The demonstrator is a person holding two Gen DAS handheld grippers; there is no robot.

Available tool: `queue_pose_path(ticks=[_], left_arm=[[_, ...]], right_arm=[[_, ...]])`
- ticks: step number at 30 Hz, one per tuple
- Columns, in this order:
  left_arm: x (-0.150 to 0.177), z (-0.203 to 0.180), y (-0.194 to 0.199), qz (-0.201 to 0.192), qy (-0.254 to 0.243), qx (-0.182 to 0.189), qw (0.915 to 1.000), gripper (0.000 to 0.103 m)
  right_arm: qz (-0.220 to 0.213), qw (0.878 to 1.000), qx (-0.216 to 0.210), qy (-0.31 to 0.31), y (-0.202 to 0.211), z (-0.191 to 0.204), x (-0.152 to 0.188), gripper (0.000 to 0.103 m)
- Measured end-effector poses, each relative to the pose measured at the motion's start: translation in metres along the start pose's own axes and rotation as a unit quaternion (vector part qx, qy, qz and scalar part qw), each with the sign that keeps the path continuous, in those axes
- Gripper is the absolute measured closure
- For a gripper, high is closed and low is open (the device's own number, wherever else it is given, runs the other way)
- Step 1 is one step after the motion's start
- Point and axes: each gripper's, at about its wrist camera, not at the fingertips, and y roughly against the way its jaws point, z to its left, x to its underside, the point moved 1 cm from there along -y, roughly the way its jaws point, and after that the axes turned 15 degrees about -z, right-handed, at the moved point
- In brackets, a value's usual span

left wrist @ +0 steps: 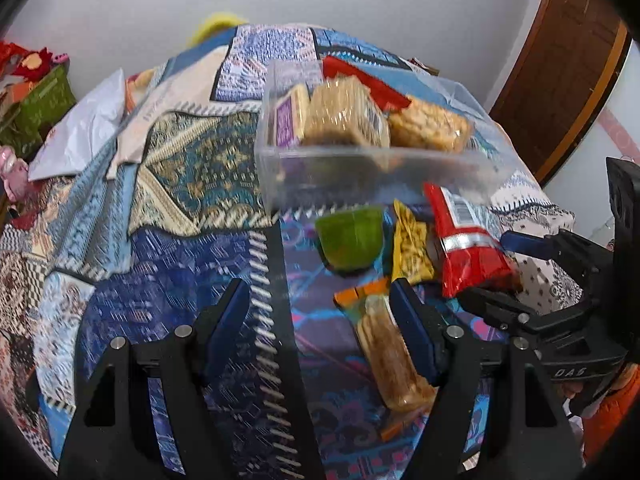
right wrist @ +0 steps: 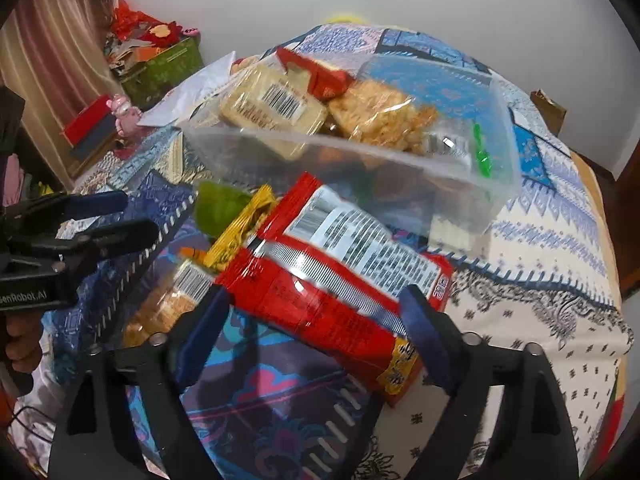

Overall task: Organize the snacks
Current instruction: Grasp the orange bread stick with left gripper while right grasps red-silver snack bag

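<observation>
The surface is a patchwork quilt [left wrist: 192, 168] in blue, cream and teal panels; whether a bed or a tabletop lies beneath cannot be told.

A clear plastic bin [left wrist: 360, 172] stands on the quilt at the far side. It holds several wrapped snacks: a biscuit pack [left wrist: 344, 114] in clear film, a pack of golden crackers [left wrist: 430, 124], a purple-labelled pack [left wrist: 286, 120] and a red wrapper [left wrist: 364, 78] behind them.

Loose snacks lie on the quilt in front of the bin. The red packet [right wrist: 340, 280] lies nearest the right tongs [right wrist: 316, 316], its lower end between the two open fingers; the pads do not press on it. Beside it lie a yellow packet [left wrist: 412, 248], a green packet [left wrist: 352, 238] and an orange-trimmed clear pack of biscuits [left wrist: 388, 348].

The left tongs [left wrist: 320, 328] stand apart over the quilt, with nothing clamped. The right finger [left wrist: 412, 336] overlaps the orange-trimmed pack in the left wrist view; contact cannot be confirmed.

A green box [right wrist: 164, 68] of red items sits off the quilt at the far left.
</observation>
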Motion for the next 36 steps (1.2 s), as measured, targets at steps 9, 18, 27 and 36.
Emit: queue_pose_path(ticks=[9, 18, 27, 36], left_arm=[[0.016, -0.01, -0.003, 0.02, -0.001, 0.018, 0.9996, 0.031], [0.023, -0.029, -0.01, 0.036, -0.011, 0.045, 0.9983, 0.031], [0.032, -0.042, -0.019, 0.031, -0.02, 0.04, 0.9985, 0.055], [0.031, -0.038, 0.0, 0.012, -0.013, 0.043, 0.9989, 0.066]], right_arm=[[0.001, 0.998, 0.039, 0.044, -0.008, 0.006, 0.006, 0.01], [-0.008, 1.0, 0.027, 0.007, 0.0, -0.008, 0.003, 0.048], [-0.043, 0.999, 0.014, -0.019, 0.023, -0.011, -0.004, 0.061], [-0.073, 0.997, 0.005, -0.04, 0.043, -0.008, -0.013, 0.074]])
